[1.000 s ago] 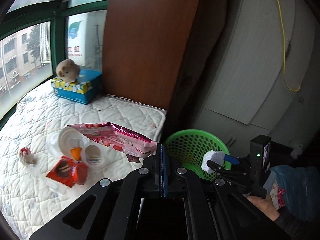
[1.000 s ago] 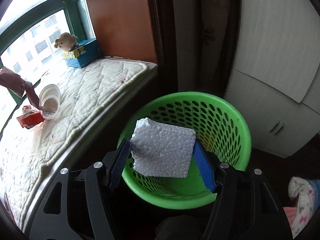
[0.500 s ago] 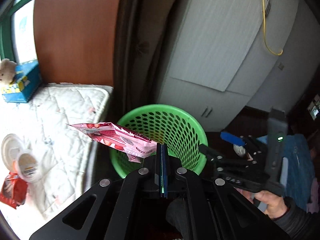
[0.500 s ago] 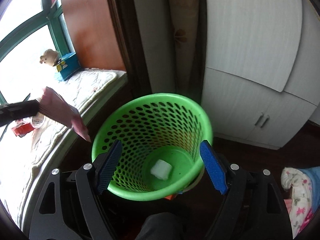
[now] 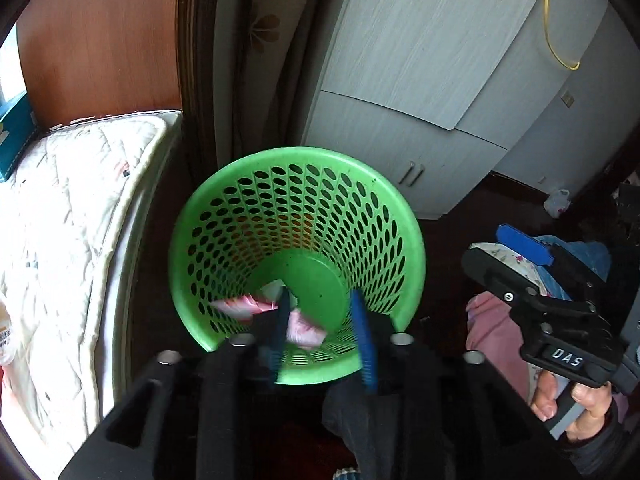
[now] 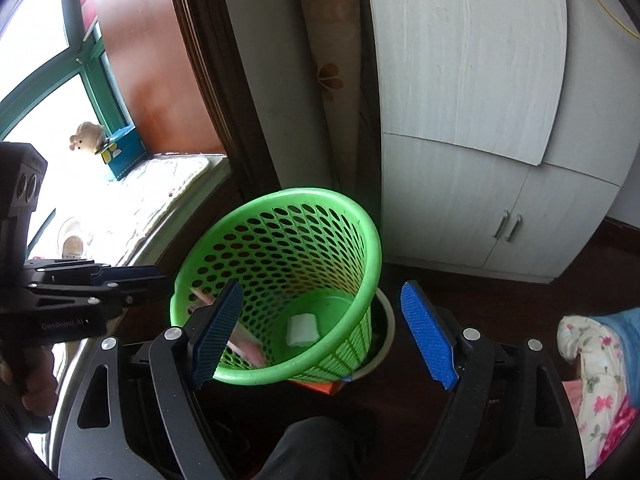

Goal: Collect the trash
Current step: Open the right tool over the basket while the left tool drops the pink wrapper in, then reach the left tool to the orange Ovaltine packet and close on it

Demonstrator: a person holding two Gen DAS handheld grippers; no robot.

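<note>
A green perforated trash basket (image 5: pixel 404 216) stands on the dark floor beside the quilted window seat; it also shows in the right wrist view (image 6: pixel 360 216). My left gripper (image 5: pixel 322 334) hangs open over the basket's near rim. The pink snack wrapper (image 5: pixel 298 326) lies loose inside, below its fingers, and shows in the right wrist view (image 6: pixel 248 344). A white foam piece (image 6: pixel 302 330) lies on the basket's bottom. My right gripper (image 6: pixel 324 336) is open and empty, in front of the basket.
The white quilted window seat (image 5: pixel 68 208) is at left, with cups (image 6: pixel 72 240), a blue tissue box (image 6: pixel 124 152) and a plush toy (image 6: pixel 86 138). A grey cabinet (image 5: pixel 420 80) stands behind the basket. Clothes (image 6: pixel 596 368) lie at right.
My left gripper has opened and the pink wrapper has dropped into the basket. My right gripper has drawn back slightly; the foam piece it let go lies in the basket.
</note>
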